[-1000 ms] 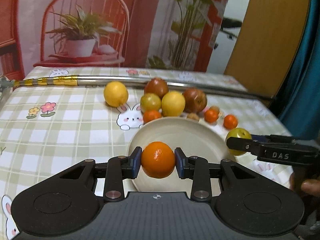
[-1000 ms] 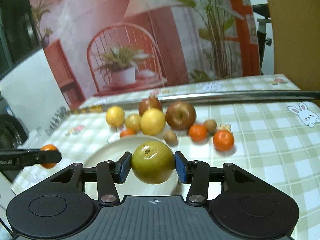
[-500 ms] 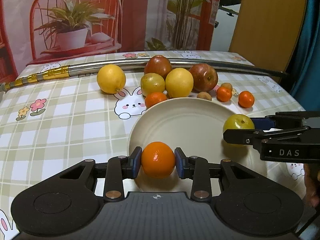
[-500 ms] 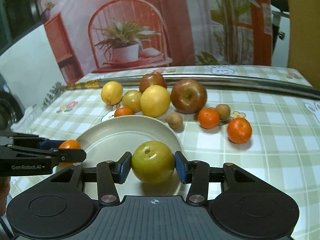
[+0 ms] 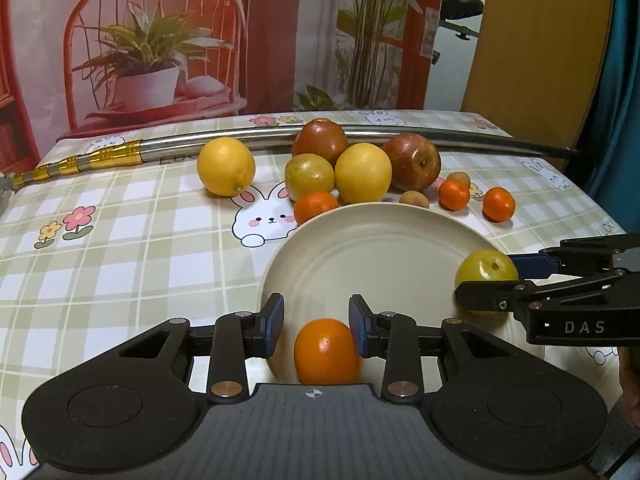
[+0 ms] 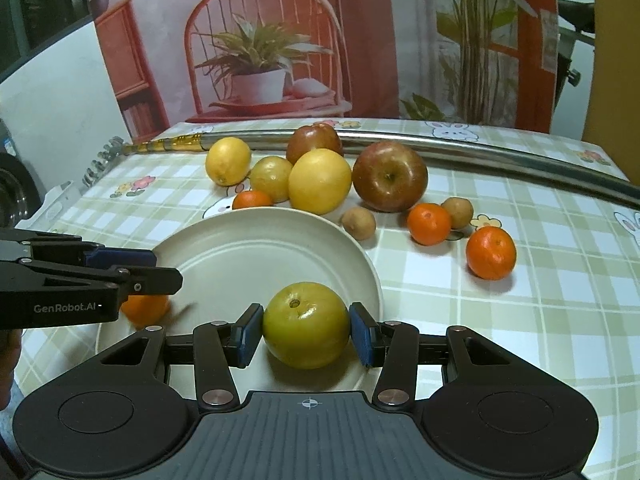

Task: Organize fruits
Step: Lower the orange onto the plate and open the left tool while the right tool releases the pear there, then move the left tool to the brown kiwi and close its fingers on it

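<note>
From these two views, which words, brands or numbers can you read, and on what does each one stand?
"DAS": white letters on the right gripper, seen from the left wrist.
"GenRobot.AI": white letters on the left gripper, seen from the right wrist.
"LUCK": printed on the tablecloth at its right edge, cut off.
More print on the cloth by the metal pole is partly hidden, unreadable.

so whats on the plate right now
On the plate: a small orange at its near edge below the open left gripper, a yellow-green fruit between the right gripper pads. Their undersides are hidden.
</note>
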Tool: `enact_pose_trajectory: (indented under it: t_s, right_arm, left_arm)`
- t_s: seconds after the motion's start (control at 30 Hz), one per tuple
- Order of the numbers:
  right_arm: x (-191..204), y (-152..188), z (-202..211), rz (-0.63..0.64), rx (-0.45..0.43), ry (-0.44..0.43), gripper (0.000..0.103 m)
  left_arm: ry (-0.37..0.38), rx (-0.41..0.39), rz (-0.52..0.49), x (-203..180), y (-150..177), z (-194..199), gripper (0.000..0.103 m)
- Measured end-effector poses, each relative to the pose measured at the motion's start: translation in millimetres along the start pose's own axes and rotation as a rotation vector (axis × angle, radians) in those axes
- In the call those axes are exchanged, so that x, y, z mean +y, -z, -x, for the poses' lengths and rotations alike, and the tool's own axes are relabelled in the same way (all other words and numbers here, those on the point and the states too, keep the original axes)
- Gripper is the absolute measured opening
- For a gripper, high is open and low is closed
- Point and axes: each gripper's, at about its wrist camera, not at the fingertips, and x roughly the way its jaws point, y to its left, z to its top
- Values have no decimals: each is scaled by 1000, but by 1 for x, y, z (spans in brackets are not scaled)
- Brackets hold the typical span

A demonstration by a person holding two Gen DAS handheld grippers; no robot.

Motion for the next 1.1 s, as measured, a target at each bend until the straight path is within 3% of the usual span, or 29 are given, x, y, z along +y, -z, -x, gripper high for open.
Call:
enact_pose_trajectory:
  t_s: [0.2,0.43,0.73,1.1]
  right_arm:
    - [-2,2,3,-24,-5,4,44]
    - [-1,5,15,-46,-54,-11,56]
    - [6,13,38,-62,-146,22,57]
    - [17,15,52,-34,-183,52,57]
  left_arm:
    - [3,-31,-21,-7,2,10,54]
    - [-2,-75,1,-14,9,31,54]
    - [-30,-117,4,-18,18,53,58]
    - [-41,-135,39,-13,22,64,60]
